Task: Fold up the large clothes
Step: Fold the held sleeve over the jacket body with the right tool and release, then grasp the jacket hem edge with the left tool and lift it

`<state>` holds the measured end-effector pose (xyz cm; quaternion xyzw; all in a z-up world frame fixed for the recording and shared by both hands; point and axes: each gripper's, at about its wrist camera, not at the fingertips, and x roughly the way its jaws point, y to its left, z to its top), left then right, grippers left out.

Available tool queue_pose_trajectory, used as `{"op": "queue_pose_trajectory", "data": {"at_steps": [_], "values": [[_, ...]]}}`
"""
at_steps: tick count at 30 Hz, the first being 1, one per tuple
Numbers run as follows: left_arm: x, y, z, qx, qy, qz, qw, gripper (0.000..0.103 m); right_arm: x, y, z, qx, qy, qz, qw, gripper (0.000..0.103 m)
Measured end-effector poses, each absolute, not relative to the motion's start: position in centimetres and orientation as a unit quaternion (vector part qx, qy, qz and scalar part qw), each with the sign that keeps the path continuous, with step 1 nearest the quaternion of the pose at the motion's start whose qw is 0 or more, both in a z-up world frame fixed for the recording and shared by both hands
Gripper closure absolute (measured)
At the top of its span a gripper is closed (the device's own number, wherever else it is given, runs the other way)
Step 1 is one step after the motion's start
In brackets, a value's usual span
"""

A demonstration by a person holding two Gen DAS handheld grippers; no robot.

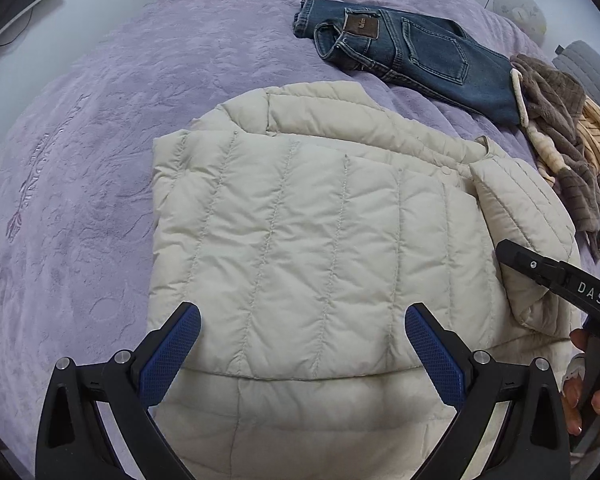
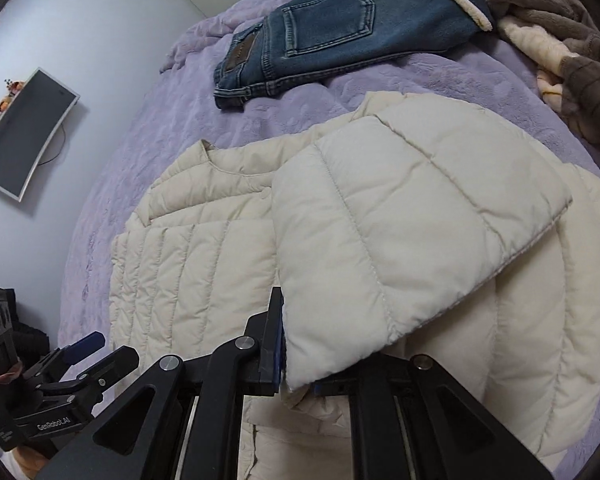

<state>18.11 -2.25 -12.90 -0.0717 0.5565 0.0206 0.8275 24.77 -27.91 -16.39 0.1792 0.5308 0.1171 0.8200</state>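
A cream quilted puffer jacket (image 1: 300, 216) lies on the purple bedspread (image 1: 80, 140), partly folded. My left gripper (image 1: 302, 328) is open and empty, hovering over the jacket's near edge. My right gripper (image 2: 296, 364) is shut on the jacket's sleeve (image 2: 400, 232) and holds that sleeve lifted over the jacket body (image 2: 188, 272). The right gripper also shows at the right edge of the left wrist view (image 1: 556, 276). The left gripper shows at the lower left of the right wrist view (image 2: 84, 344).
Folded blue jeans (image 1: 412, 52) lie further back on the bed. A brown and cream heap of clothes (image 1: 560, 140) sits to the right of them. A monitor (image 2: 24, 136) hangs on the wall to the left.
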Motion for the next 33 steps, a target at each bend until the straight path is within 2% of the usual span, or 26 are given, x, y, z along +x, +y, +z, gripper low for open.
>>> {"op": "queue_pose_trajectory", "data": {"at_steps": [1,2,3,6,9,11,13,14,16,22,27,33], "values": [[18.2,-2.4,-13.0,-0.073,0.556,0.018,0.828,0.001,24.8,-27.9,-16.2,0.175,0.533,0.111,0.821,0.059],[18.3,-2.5,-13.0,-0.076,0.556,0.017,0.828,0.001,24.6,-27.8,-15.8,0.174,0.532,0.109,0.821,0.045],[18.4,-2.6,-13.0,-0.079,0.555,0.016,0.828,0.001,24.5,-28.0,-15.4,0.178,0.528,0.11,0.823,0.026],[18.6,-2.4,-12.8,-0.088,0.55,0.014,0.83,0.001,23.8,-28.5,-13.5,0.19,0.505,0.095,0.836,0.024],[19.0,-2.1,-12.7,-0.092,0.547,0.016,0.832,0.001,22.6,-31.0,-12.8,0.252,0.483,0.057,0.836,0.025],[19.3,-1.7,-12.6,-0.099,0.543,0.015,0.834,0.001,22.4,-32.9,-13.3,0.306,0.473,0.035,0.826,0.034],[19.5,-0.9,-12.5,-0.122,0.539,0.006,0.834,0.001,22.7,-34.4,-13.9,0.338,0.47,0.015,0.815,0.084],[19.6,-0.4,-12.5,-0.14,0.536,-0.002,0.832,0.001,23.0,-34.9,-14.0,0.347,0.468,0.012,0.813,0.09],[19.7,0.8,-12.6,-0.188,0.531,-0.023,0.826,0.001,23.7,-34.6,-13.5,0.331,0.458,0.014,0.825,0.092],[20.2,3.6,-12.8,-0.307,0.508,-0.085,0.8,0.001,25.3,-27.3,-10.9,0.164,0.457,0.12,0.866,0.092],[21.1,4.8,-13.1,-0.386,0.487,-0.142,0.77,0.001,25.1,-20.5,-12.4,0.05,0.478,0.197,0.855,0.092],[22.7,4.1,-14.2,-0.425,0.489,-0.202,0.734,0.001,24.0,-17.7,-15.2,-0.01,0.518,0.223,0.826,0.09]]}}
